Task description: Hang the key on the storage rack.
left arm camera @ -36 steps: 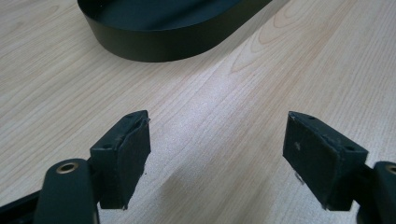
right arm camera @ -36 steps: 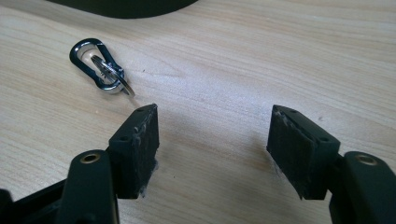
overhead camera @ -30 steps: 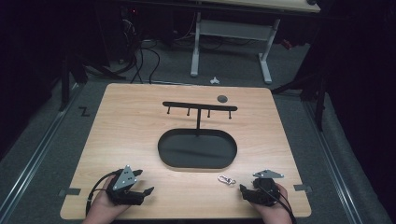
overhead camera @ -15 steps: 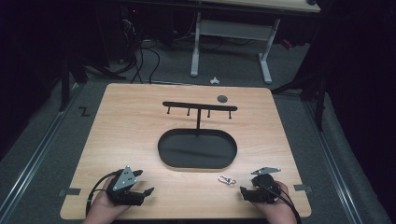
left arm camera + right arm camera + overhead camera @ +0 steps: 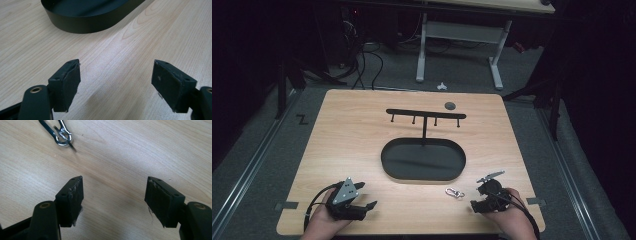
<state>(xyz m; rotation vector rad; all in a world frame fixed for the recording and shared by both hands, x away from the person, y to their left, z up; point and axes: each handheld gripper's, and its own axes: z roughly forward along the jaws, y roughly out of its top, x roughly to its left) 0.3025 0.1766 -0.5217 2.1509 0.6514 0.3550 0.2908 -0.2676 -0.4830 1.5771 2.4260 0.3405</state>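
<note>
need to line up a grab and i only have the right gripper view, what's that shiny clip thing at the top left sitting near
Observer: The metal snap clip lies on the wooden table, just in front of the black oval tray, apart from it.
Operator: anything behind the tray
Observer: A black T-shaped hook rack stands at the tray's far edge, its pegs bare.
Operator: where's my other hand
Observer: The left gripper rests near the table's front left corner, jaws open, nothing between them.
Operator: and mine vs the clip
Observer: The right gripper sits just right of the clip, jaws open.
</note>
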